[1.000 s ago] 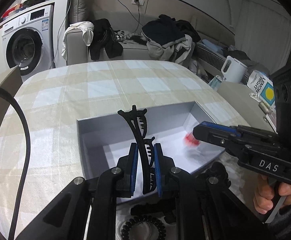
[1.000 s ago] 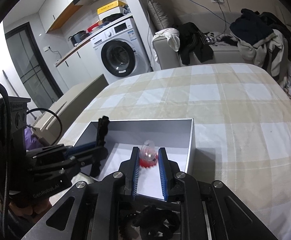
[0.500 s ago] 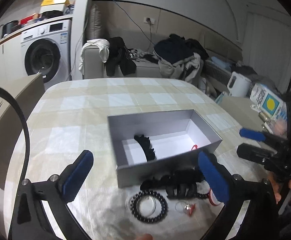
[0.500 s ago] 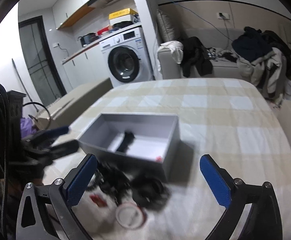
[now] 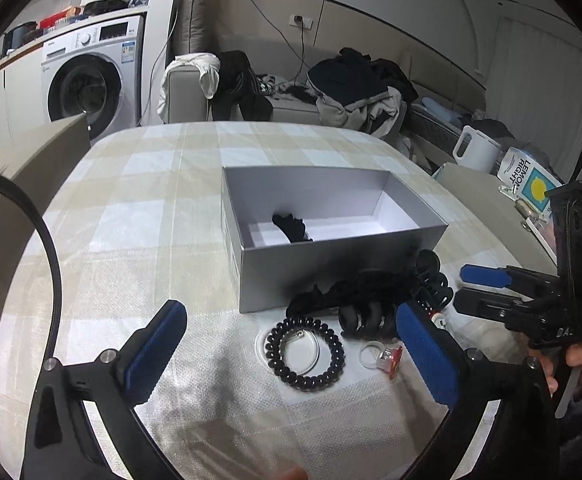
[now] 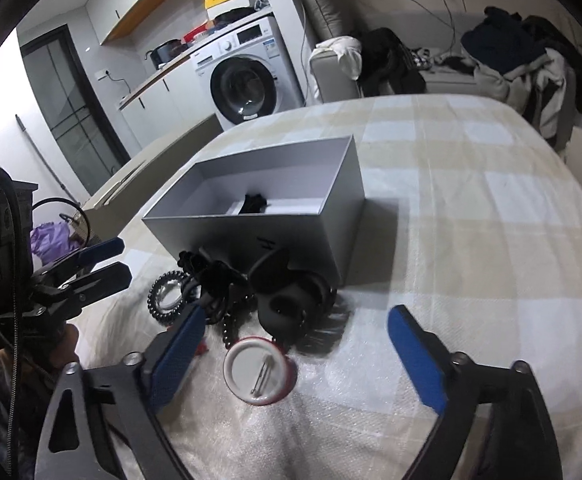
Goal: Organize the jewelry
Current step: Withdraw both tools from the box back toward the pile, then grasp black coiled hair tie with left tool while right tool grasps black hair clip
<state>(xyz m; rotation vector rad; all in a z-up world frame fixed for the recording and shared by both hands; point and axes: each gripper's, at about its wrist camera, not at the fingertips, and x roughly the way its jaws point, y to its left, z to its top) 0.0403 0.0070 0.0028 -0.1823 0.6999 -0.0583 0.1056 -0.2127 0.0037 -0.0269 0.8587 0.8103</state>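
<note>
1. Left gripper (image 5: 291, 356) gapes wide, empty, above the black spiral hair tie (image 5: 304, 354).
2. Right gripper (image 6: 295, 354) is likewise spread, above the round badge (image 6: 260, 374).
3. Black hair claw (image 5: 293, 229) lies inside the grey box (image 5: 331, 276).

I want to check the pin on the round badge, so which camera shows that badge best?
The right wrist view: the round badge lies close and whole between the open jaws, back side up, with its pin visible. In the left wrist view only a sliver of its edge seems to peek out behind a blue pad, beside the pile of hair clips.
</note>
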